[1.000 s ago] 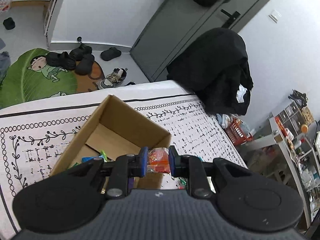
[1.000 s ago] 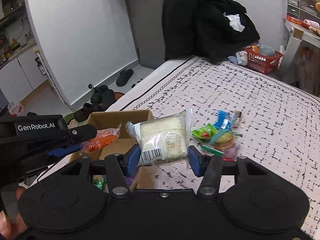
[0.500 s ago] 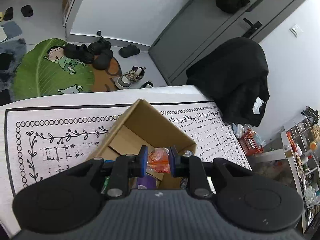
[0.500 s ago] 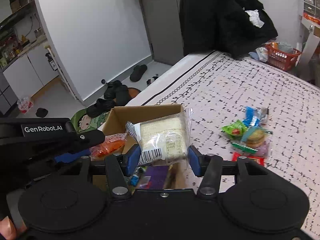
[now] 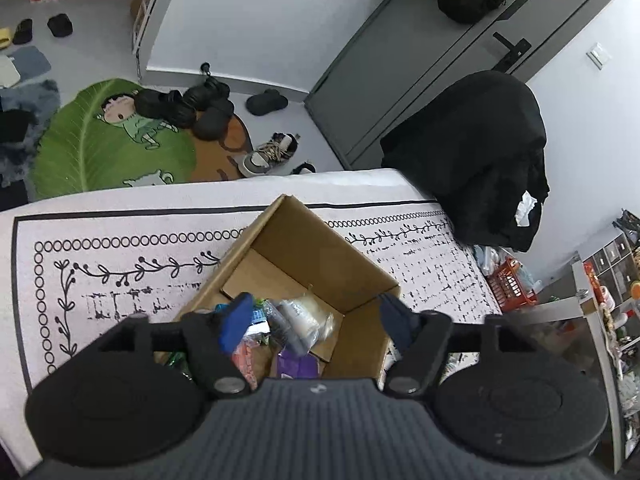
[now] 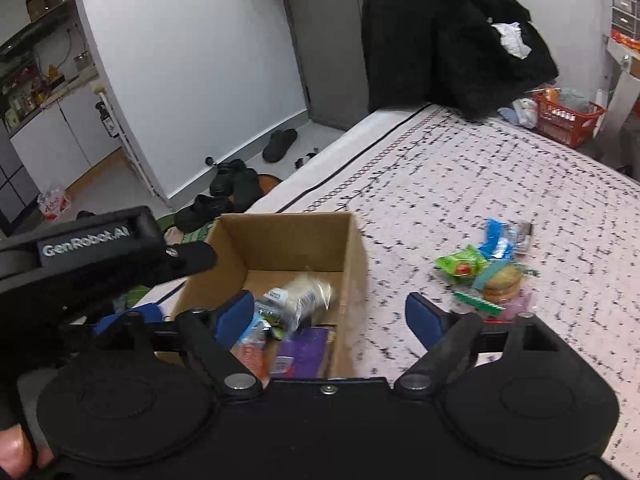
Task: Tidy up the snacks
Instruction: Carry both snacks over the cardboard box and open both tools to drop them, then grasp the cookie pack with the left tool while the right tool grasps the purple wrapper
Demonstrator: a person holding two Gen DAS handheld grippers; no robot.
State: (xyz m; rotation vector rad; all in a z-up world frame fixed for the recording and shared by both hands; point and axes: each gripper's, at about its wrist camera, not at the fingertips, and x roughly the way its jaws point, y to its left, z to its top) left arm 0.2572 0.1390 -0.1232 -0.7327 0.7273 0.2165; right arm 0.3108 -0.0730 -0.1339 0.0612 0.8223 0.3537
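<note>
we are holding both the left gripper [image 5: 316,318] and right gripper [image 6: 330,314] spread wide and empty over the cardboard box [image 6: 288,240]. the orange packet [image 5: 246,362] and clear-wrapped sandwich [image 6: 306,294] we gripped a moment ago are now lying inside. the remaining snacks [image 6: 490,268] are waiting at three o'clock.

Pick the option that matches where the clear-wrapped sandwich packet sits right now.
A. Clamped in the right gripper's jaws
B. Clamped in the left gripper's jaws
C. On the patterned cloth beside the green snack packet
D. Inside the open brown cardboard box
D: the clear-wrapped sandwich packet lies inside the open brown cardboard box among other wrappers, while the right gripper and the left gripper both have jaws spread wide with nothing between them.
</note>
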